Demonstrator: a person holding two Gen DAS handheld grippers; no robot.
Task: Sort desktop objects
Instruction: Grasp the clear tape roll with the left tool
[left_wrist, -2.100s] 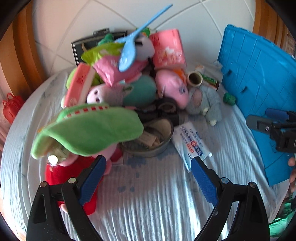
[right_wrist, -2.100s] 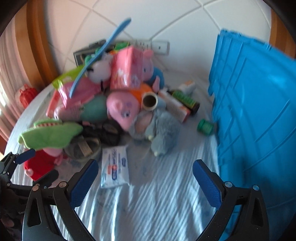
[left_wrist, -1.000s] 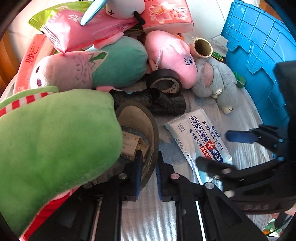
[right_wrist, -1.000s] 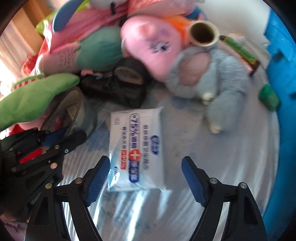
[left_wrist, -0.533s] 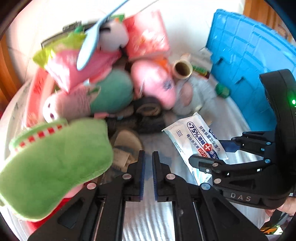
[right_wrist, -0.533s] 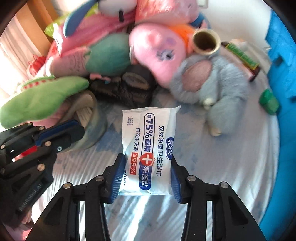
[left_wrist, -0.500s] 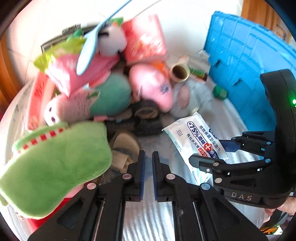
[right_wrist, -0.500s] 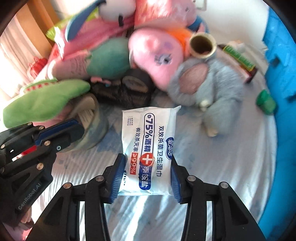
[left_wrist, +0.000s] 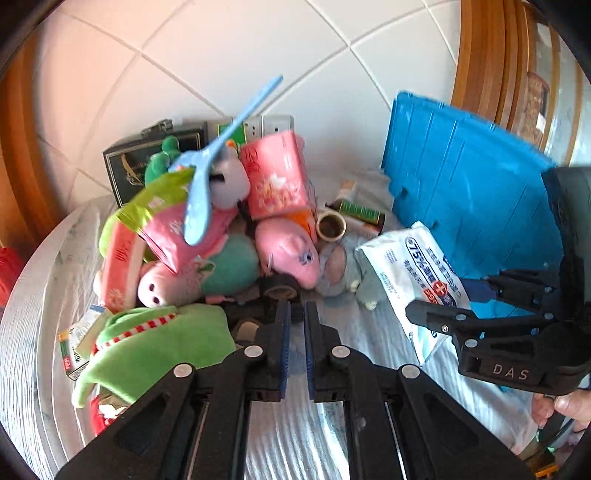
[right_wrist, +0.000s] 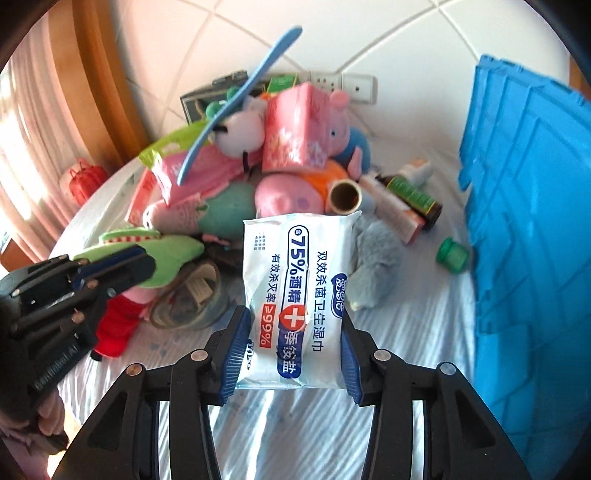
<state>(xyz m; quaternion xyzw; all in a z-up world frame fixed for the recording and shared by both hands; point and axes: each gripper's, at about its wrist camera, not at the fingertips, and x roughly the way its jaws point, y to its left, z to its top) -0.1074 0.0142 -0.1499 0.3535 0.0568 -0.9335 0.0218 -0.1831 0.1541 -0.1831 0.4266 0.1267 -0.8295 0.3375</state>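
Note:
A white and blue wet wipes pack (right_wrist: 295, 280) hangs above the striped cloth, and my right gripper (right_wrist: 293, 343) is shut on its lower end. In the left wrist view the same pack (left_wrist: 410, 269) sits in the right gripper (left_wrist: 454, 306) at the right. My left gripper (left_wrist: 296, 314) is shut with nothing between its pads, above the near edge of the pile. From the right wrist view, the left gripper (right_wrist: 110, 271) hovers over the green plush (right_wrist: 147, 251). A grey roll-like ring (right_wrist: 188, 295) lies on the cloth below it.
A heap of plush toys, pink tissue packs and a blue spoon (left_wrist: 221, 155) fills the back left. A blue crate (right_wrist: 535, 221) stands at the right. A grey plush (right_wrist: 373, 266), a green cap (right_wrist: 452, 255), a cardboard tube (right_wrist: 345, 195) and a brown bottle (right_wrist: 410, 195) lie between them.
The right gripper closed on the wipes pack and lifted it off the cloth. The left gripper shut at the grey ring's rim, then rose without it. Both pulled up and back.

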